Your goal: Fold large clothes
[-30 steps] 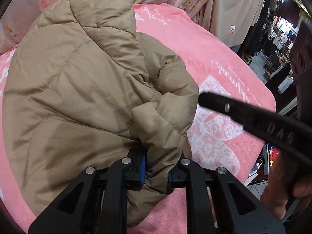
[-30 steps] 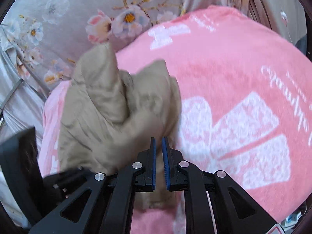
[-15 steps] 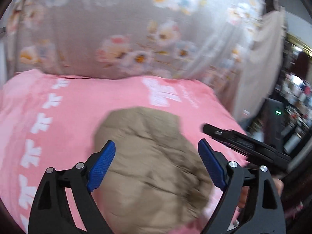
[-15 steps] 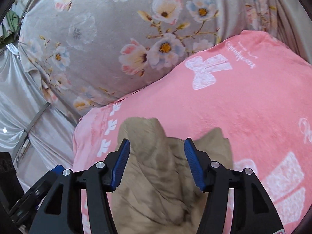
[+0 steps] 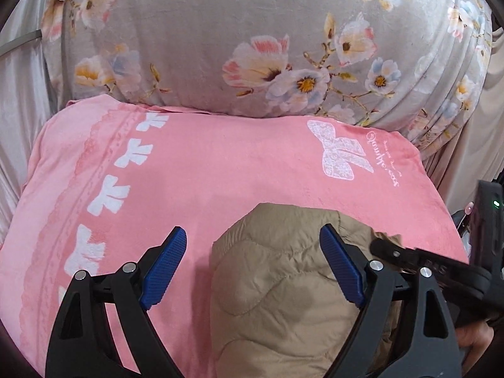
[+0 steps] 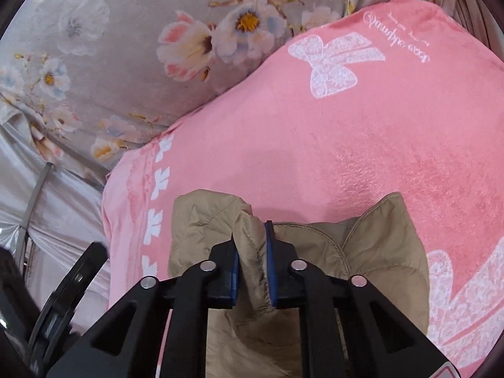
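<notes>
A: Where is the jacket?

B: The tan quilted jacket (image 5: 283, 296) lies bunched on the pink blanket (image 5: 220, 173), towards its near edge. The blanket has white bow prints down one side and a larger lace bow by a line of script. Behind it hangs a grey floral cloth (image 5: 252, 31).

A: What is the left gripper doing?

B: The left gripper (image 5: 252, 267) is spread wide, its blue pads (image 5: 163, 267) far apart and holding nothing. One finger hangs over bare pink blanket; the other is in front of the jacket's right portion. Whether that pad touches the fabric I cannot tell from this angle.

A: And the right one?

B: The right gripper (image 6: 252, 264) is clamped on a puffy fold of the jacket. The fold, with a gathered elastic hem like a cuff, is squeezed between the two blue pads and stands up past the fingertips. The jaws are nearly together, kept apart only by the thickness of the padding.

A: What else is in sight?

B: In the left wrist view the right gripper's black body comes in from the right side, over the jacket's edge, with part of a hand (image 5: 472, 343) below it. In the right wrist view a silvery curtain (image 6: 47, 204) hangs at the left.
</notes>
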Action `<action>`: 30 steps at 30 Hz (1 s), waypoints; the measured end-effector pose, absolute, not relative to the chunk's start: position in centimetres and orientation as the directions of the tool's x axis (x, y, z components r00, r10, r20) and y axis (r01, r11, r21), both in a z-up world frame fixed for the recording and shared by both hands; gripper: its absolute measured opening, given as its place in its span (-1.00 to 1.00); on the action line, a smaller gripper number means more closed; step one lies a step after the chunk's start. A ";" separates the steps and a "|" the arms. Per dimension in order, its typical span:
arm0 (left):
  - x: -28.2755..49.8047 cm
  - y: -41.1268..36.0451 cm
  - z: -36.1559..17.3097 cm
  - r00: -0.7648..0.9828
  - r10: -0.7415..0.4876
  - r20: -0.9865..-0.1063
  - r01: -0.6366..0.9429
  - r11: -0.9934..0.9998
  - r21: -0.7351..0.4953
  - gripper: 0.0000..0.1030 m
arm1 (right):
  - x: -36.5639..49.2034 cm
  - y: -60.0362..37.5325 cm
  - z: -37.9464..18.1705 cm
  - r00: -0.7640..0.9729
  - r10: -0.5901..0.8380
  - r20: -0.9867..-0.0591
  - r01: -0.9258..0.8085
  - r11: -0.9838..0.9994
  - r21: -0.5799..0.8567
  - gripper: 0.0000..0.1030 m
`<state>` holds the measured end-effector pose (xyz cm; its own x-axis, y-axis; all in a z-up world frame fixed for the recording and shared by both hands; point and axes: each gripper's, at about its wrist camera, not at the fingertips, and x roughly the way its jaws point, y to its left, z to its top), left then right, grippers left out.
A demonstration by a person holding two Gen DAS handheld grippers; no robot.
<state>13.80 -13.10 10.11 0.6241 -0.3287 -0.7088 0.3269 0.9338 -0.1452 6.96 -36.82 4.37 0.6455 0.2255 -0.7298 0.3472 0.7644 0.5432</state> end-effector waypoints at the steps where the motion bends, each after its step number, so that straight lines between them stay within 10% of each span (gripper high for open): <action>1: 13.8 -13.5 9.9 0.622 -0.328 -0.711 0.330 0.933 -0.143 0.63 | 6.0 -37.2 4.8 0.666 0.216 -0.714 0.340 0.764 0.549 -0.78; 30: 13.1 -24.0 -2.3 0.537 -0.233 -0.811 0.373 0.928 -0.020 0.72 | 0.6 -40.2 -6.6 0.697 -0.035 -0.716 0.422 0.828 0.370 -0.77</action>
<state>13.11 -23.96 -2.32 0.5373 -0.2331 -0.8106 0.3729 0.9277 -0.0196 0.63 -40.16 -6.63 0.6974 -0.0354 -0.7158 0.4216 0.8280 0.3698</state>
